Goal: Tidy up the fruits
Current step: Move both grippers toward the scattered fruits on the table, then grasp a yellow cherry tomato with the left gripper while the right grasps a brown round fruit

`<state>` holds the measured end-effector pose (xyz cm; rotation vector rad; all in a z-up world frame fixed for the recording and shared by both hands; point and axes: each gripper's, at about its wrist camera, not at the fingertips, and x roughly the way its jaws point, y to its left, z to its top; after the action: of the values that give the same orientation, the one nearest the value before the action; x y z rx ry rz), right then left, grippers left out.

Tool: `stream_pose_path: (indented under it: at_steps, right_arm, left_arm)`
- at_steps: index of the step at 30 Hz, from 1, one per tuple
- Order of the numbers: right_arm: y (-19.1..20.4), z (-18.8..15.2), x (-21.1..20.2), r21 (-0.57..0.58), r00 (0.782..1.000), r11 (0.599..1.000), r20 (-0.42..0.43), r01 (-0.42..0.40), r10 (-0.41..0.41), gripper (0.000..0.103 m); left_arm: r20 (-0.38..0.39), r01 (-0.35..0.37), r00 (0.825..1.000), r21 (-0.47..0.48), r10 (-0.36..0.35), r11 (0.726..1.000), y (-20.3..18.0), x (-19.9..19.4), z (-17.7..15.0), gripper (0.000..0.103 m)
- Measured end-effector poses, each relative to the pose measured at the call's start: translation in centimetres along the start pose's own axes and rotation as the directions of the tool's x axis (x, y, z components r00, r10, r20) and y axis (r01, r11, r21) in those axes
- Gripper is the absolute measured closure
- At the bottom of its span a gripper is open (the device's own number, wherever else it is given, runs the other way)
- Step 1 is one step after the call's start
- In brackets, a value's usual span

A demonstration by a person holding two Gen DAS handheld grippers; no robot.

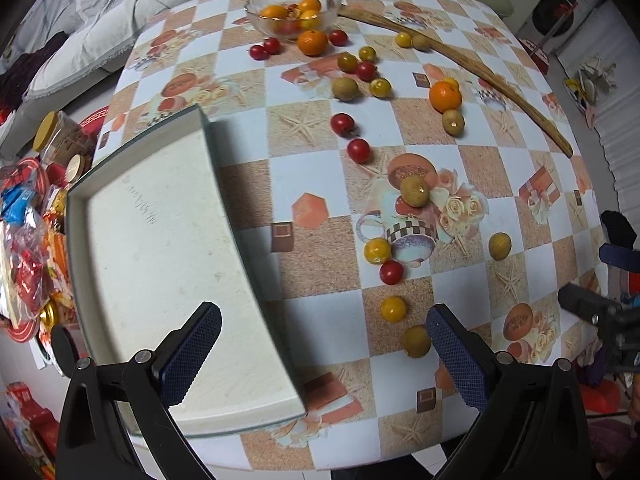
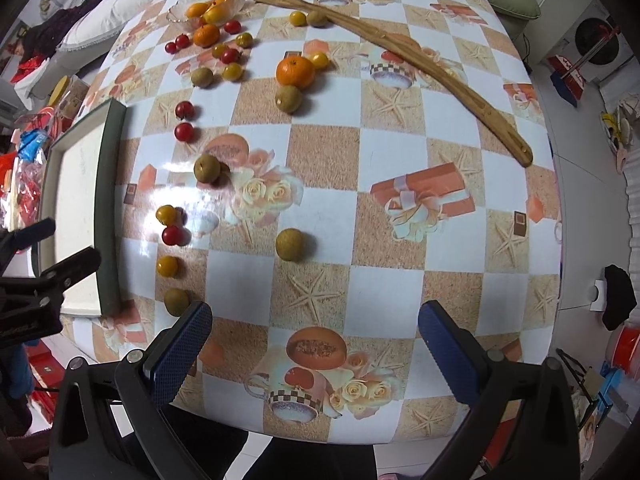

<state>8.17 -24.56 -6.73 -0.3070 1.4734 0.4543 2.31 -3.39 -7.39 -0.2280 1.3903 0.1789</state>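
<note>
A: Fruit lies scattered over the bench [image 2: 384, 160], which is covered by a checked cloth with printed pictures. How will it handle?

B: Judged from appearance, each piece is small, round and light, so it will roll if nudged. The red tomatoes [image 1: 359, 150] look thin-skinned and glossy, probably slippery and easily bruised; grip across the widest part, gently. The tan-green fruit [image 2: 289, 244] looks firmer and duller, likely easier to hold. The oranges [image 1: 445, 96] are larger and need wider fingers.

A: How do the pieces look and where are they?

B: Red, yellow, tan-green and orange, all roughly spherical. Yellow tomatoes [image 1: 393, 309] and red ones run in a loose line just beside the tray [image 1: 120, 208]. Others cluster near the glass bowl [image 1: 294, 10] at the far edge, which already holds several oranges and tomatoes. A long wooden stick [image 2: 400, 46] lies along the far right side.

A: And the tray?

B: Shallow, pale inside with a dark rim, nothing in it, at the left edge of the bench.

A: State of the fingers?

B: Left gripper [image 1: 322, 354] has its fingers spread wide, holding nothing, above the tray's near corner. Right gripper [image 2: 314, 354] likewise spread and holding nothing, near the front edge, with a tan-green fruit just beside its left finger.
</note>
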Motion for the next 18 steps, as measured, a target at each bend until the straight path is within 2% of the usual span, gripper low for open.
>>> stream_pose_path:
  at_steps: [11, 17, 18]
  right_arm:
    - [0.1, 0.0, 3.1, -0.013, 1.0, 1.0, 0.006, 0.005, -0.004, 0.0]
    - [0.4, 0.7, 4.7, -0.026, 1.0, 1.0, 0.014, -0.002, 0.002, 0.006]
    - [0.6, 0.9, 5.1, -0.03, 1.0, 1.0, 0.013, -0.006, 0.006, 0.009]
  left_arm:
    - [-0.022, 0.005, 1.0, -0.022, -0.006, 1.0, -1.4, 4.5, 2.2, 0.0]
    - [-0.025, 0.004, 1.0, -0.045, -0.005, 0.999, -1.8, 6.5, 3.2, 0.0]
    - [-0.028, 0.004, 1.0, -0.047, -0.005, 0.999, -1.8, 6.7, 3.3, 0.003]
